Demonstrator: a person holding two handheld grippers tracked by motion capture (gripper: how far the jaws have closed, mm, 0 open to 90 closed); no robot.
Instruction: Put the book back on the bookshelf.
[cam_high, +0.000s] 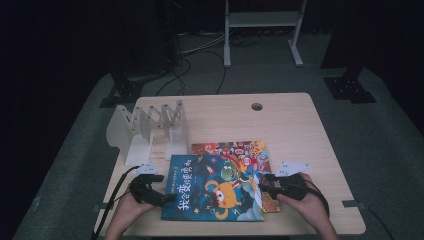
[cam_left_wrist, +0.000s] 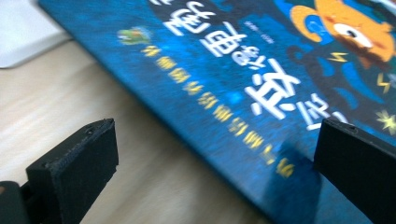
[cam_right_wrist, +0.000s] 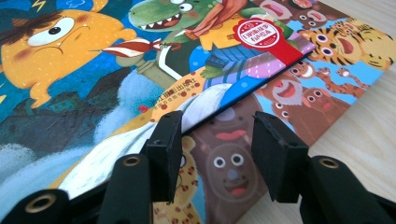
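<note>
A table (cam_high: 300, 120) bears a rack (cam_high: 150, 131) at its back left; two books lie in front of it toward the near edge; the top book (cam_high: 212, 189) overlaps the under book (cam_high: 250, 150), which juts out behind and to the right; the left gripper (cam_high: 167, 198) sits at the top book's left edge; the right gripper (cam_high: 261, 187) at its right edge, over the under book.

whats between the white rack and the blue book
Nothing: in the high view the white rack stands just behind the blue book, with a narrow strip of bare table between them.
</note>
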